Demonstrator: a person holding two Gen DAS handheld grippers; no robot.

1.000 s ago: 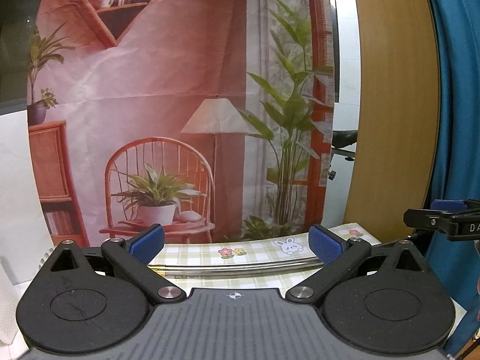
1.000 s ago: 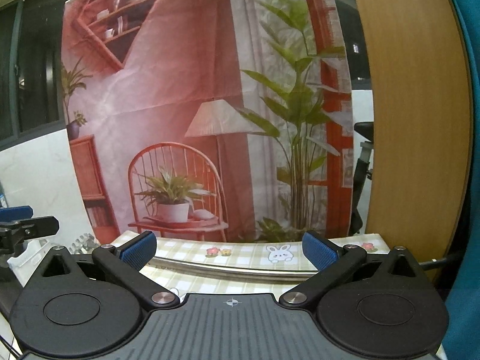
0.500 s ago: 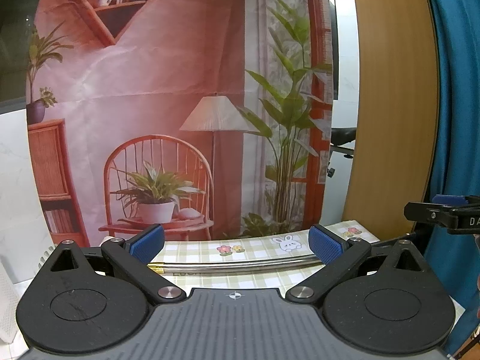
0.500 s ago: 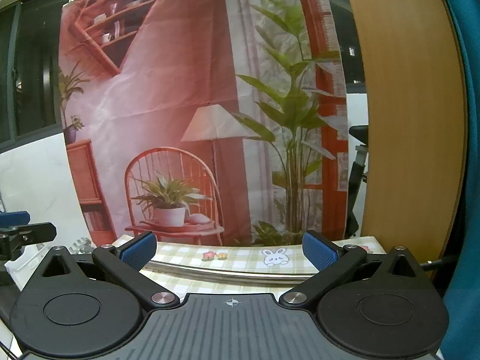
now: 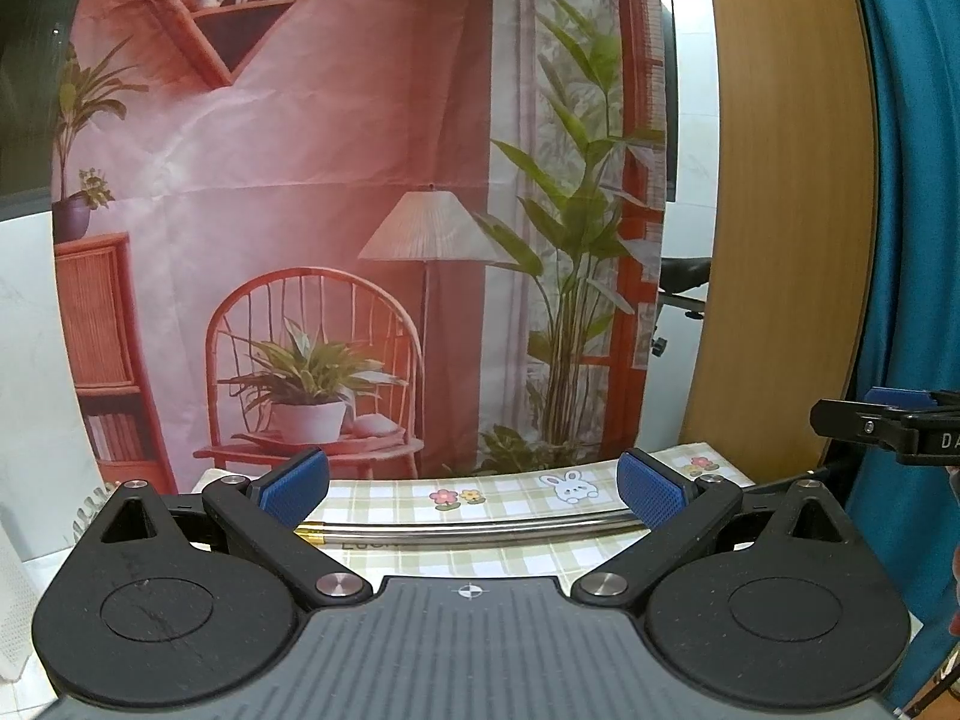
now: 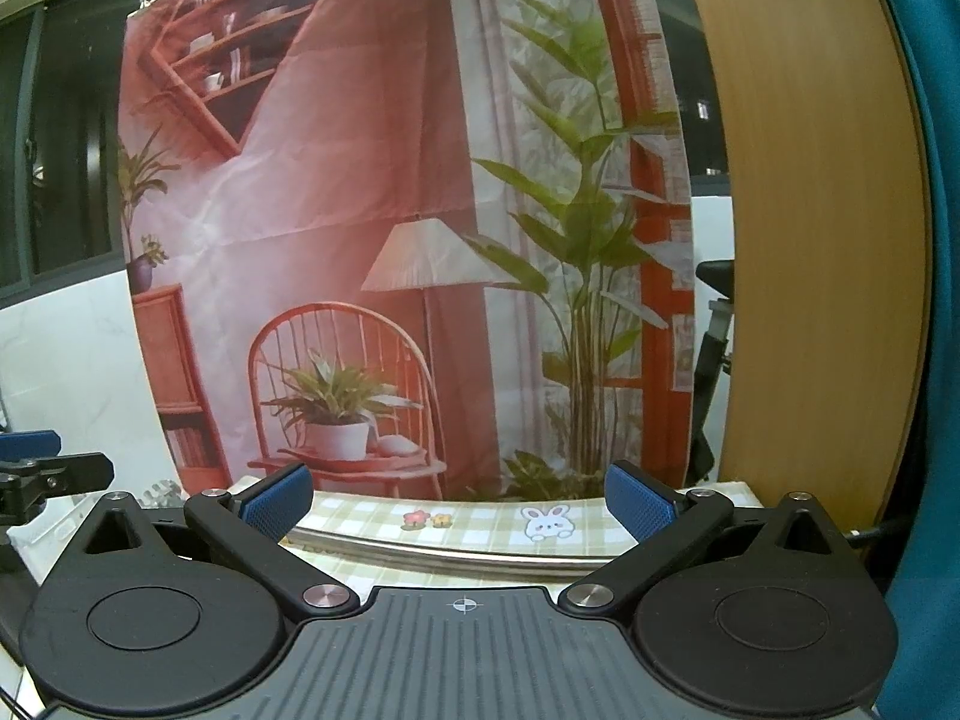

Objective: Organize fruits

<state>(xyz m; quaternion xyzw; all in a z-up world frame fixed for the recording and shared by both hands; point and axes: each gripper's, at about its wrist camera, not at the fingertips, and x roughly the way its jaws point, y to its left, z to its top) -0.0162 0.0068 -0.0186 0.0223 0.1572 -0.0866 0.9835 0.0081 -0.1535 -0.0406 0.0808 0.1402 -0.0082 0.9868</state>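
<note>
No fruit is in view. My left gripper [image 5: 474, 489] is open and empty, its blue pads wide apart, held level above the near part of a table with a green checked cloth [image 5: 510, 495]. My right gripper [image 6: 459, 498] is also open and empty, over the same cloth [image 6: 480, 525]. The right gripper's tip shows at the right edge of the left wrist view [image 5: 888, 426]; the left gripper's tip shows at the left edge of the right wrist view [image 6: 48, 471]. Both cameras look at the backdrop, so most of the table top is hidden.
A metal bar [image 5: 480, 531] lies across the cloth. A printed backdrop [image 5: 360, 210] with a chair and plants hangs behind the table. A wooden panel [image 5: 786, 210] and blue curtain [image 5: 918, 240] stand right. A white rack [image 5: 18, 588] sits at the left.
Both grippers have tilted or risen slightly, so the table sits lower in each view. The jaws have stayed open.
</note>
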